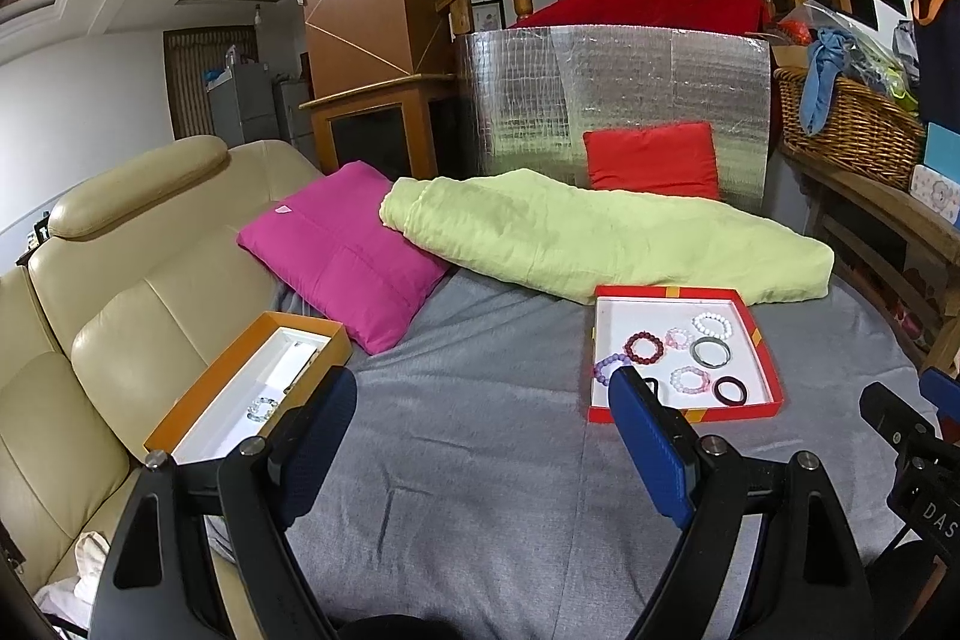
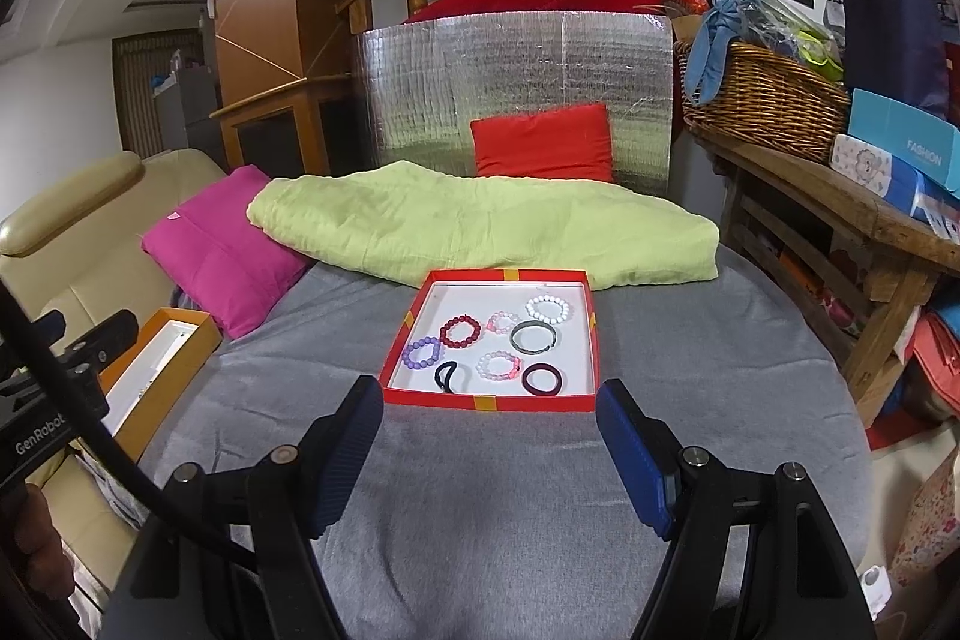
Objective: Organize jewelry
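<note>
Judging by one clear beaded bracelet [image 1: 263,407] lying in the orange box [image 1: 198,388] while eight pieces wait in the red tray [image 2: 582,340], sorting has barely begun, with left gripper [image 1: 480,418] and right gripper [image 2: 489,421] both wide apart and empty.

Left gripper [image 1: 480,412] tilts downward, jaws wide, empty; right gripper [image 2: 489,415] likewise.

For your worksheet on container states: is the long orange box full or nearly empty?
Nearly empty: the orange box shows mostly bare white lining, with one pale beaded bracelet visible inside.
</note>
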A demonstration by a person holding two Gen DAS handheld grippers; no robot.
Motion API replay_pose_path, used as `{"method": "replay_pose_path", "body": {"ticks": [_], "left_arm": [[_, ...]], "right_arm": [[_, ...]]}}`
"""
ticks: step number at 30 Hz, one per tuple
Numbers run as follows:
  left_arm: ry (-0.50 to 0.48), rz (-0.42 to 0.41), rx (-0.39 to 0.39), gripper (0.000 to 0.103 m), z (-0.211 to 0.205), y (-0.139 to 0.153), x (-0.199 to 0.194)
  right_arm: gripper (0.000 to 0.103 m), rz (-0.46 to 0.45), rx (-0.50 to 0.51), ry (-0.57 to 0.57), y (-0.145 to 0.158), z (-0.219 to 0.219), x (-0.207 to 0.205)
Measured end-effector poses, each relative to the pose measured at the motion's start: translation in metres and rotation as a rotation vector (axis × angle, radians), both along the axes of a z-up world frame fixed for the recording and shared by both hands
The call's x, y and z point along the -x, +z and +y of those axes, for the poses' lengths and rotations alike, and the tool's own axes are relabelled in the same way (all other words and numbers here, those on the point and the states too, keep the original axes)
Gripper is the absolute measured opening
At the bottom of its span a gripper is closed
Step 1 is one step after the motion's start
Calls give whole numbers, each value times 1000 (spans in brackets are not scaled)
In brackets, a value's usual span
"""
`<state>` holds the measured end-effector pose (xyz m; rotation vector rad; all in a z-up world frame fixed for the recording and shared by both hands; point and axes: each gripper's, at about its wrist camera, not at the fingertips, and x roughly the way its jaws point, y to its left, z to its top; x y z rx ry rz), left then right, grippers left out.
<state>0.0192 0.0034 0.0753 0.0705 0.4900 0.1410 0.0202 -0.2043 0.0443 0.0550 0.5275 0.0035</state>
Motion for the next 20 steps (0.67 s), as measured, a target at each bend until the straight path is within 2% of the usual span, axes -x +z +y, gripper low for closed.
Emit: {"method": "replay_pose_path", "body": {"ticks": [15, 20], "left_arm": [[12, 27, -6, 87, -4, -9, -29], [29, 39, 21, 87, 4, -20, -58]], "right_arm": [[77, 30, 4, 8, -11, -1, -32], [77, 30, -4, 4, -16, -15, -54]]}}
